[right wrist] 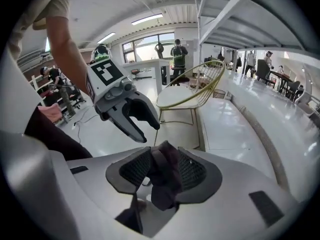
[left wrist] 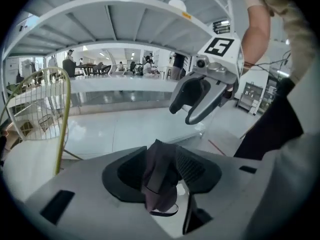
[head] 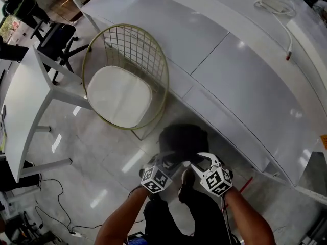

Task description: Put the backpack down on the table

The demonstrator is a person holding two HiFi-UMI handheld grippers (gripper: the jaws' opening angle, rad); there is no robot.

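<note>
Black backpack (head: 183, 139) on the floor (head: 102, 167) beside the table (head: 245, 86); left gripper (left wrist: 161, 170) and right gripper (right wrist: 162, 171) wide, strap (left wrist: 158, 186) loose between jaws

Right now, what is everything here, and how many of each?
Black fabric backpack: one, black, on the floor by the table's edge.
Long curved white table: one, white, beyond the backpack.
Gold wire chair with white cushion: one, gold and white, left of the backpack.
White cable: one, white, on the tabletop, far right.
Black office chair: one, black, far left.
Left gripper: one, grey, jaws open, dark strap between them.
Right gripper: one, grey, jaws open, dark strap between them.
</note>
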